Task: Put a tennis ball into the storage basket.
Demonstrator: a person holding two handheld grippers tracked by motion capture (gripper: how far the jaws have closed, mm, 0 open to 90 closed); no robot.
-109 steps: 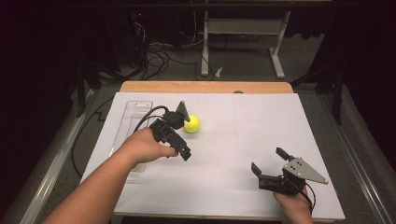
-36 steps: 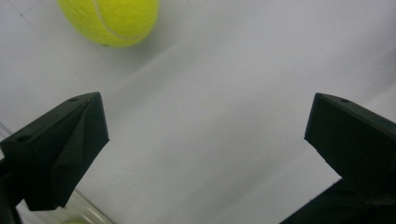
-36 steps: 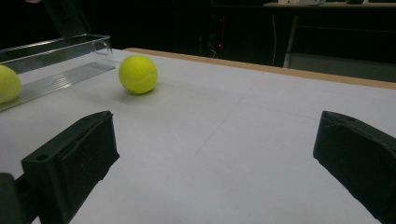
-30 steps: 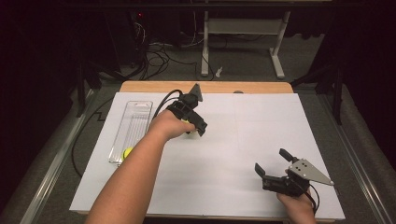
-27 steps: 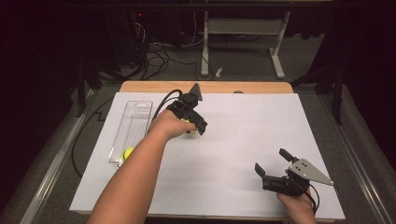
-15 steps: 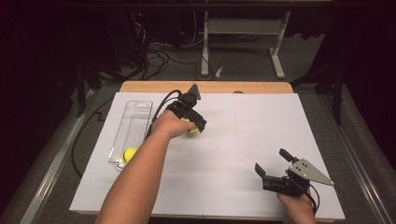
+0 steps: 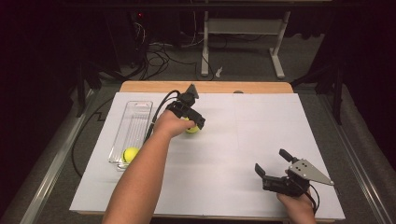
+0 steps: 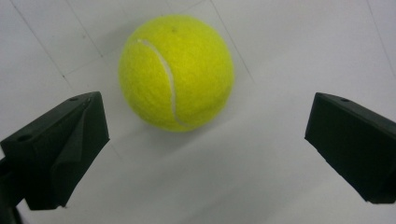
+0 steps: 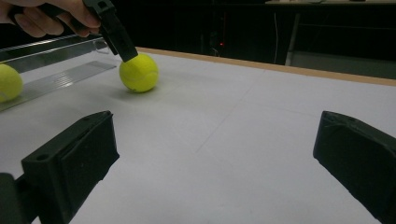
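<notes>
The left gripper [image 7: 192,122] hangs over a tennis ball [image 8: 176,72] that sits on the white table [image 7: 261,135], its jaws spread wide and gripping nothing (the ball lies toward the 11 o'clock side of the gap). A second ball [image 7: 130,154] rests in the clear tray [image 7: 135,122] at the table's 9 o'clock edge. The right gripper [image 7: 276,169], also released, waits near 5 o'clock

White-topped table [image 7: 261,140] with wooden far edge, one tennis ball [image 7: 192,127] resting on bare surface, clear tray [image 7: 135,121] at left side, second ball [image 7: 130,154] inside tray
</notes>
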